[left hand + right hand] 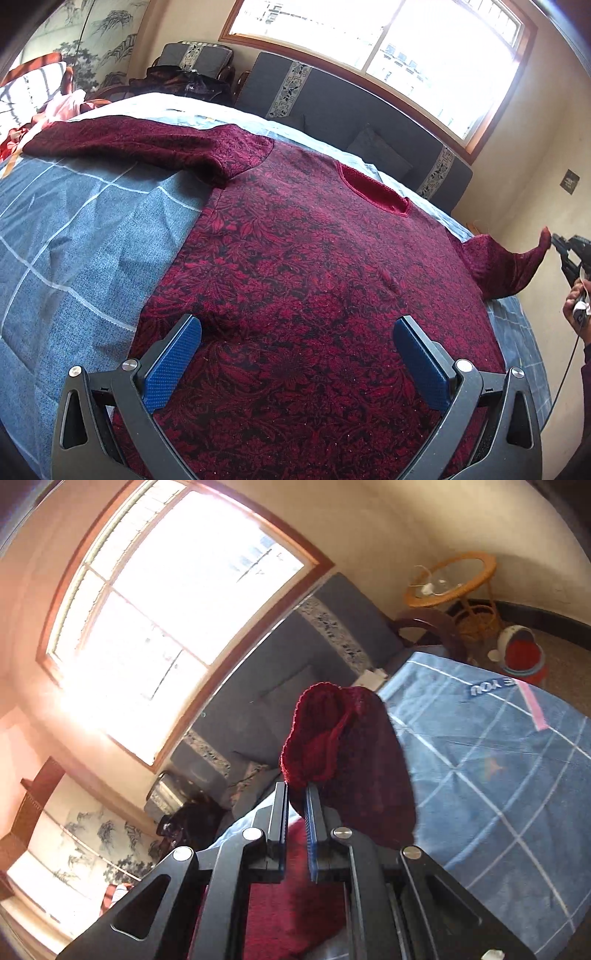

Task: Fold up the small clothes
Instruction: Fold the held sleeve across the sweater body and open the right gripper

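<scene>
A dark red patterned sweater (pixel 314 266) lies flat on a blue checked bedspread (pixel 85 236), its left sleeve (pixel 129 140) stretched out to the left. My left gripper (pixel 295 325) is open and empty, hovering over the sweater's lower body. My right gripper (pixel 296 790) is shut on the cuff of the right sleeve (pixel 332 738) and holds it lifted above the bed. In the left wrist view the right gripper (pixel 554 242) shows at the far right edge, gripping the raised sleeve (pixel 509 266).
A dark grey sofa (pixel 332 107) stands behind the bed under a bright window (pixel 388 48). Clothes and pillows (pixel 40 92) lie at the far left. A wicker side table (pixel 454 579) and a red pot (pixel 521 653) stand beyond the bed.
</scene>
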{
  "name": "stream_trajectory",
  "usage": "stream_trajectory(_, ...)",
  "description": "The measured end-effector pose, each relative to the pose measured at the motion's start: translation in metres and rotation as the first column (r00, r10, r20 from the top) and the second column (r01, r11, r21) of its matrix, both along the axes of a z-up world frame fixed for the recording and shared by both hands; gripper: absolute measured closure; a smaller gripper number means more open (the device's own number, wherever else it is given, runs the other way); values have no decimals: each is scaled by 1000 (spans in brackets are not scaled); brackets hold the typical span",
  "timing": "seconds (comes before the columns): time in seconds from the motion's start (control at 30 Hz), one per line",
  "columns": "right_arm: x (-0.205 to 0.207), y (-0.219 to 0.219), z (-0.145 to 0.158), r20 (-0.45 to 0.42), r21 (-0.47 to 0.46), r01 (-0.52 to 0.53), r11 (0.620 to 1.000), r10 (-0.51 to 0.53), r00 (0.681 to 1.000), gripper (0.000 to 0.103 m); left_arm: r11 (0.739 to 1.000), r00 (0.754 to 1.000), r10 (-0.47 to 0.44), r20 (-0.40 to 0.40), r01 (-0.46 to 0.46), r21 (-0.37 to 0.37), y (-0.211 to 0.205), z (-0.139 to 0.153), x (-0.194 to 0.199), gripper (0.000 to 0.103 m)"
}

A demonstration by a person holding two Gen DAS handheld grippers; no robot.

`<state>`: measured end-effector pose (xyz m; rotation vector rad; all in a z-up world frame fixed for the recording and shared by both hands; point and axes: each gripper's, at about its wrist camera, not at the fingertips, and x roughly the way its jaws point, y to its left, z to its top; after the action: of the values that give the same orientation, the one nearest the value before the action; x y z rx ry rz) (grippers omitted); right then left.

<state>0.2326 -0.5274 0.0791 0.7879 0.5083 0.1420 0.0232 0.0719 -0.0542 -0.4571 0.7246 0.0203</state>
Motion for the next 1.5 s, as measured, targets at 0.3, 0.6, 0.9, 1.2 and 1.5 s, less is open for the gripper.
stream_trajectory(0.3, 0, 176, 72, 57, -182, -270, 946, 284, 957, 98, 988, 993, 14, 114, -32, 153, 28, 34, -23, 0)
stream_trajectory(0.6, -38, 58, -46, -316, -705, -112, 700, -169, 934, 24, 984, 999, -31, 19, 27, 174, 22, 8, -11, 0)
stream_trajectory(0.9, -15, 114, -96, -281, -845, -210, 493, -74, 957, 30, 990, 996, 55, -70, -45, 134, 35, -5, -1, 0)
stream_trajectory(1.2, 32, 89, -132, -367, -812, -253, 525, -123, 922, 82, 993, 985, 80, -152, -65, 102, 41, -18, 11, 0)
stream_trajectory(1.5, 4, 108, -57, -246, -569, -178, 803, 41, 968, 94, 996, 989, 72, -126, -66, 56, 48, -17, 7, 0)
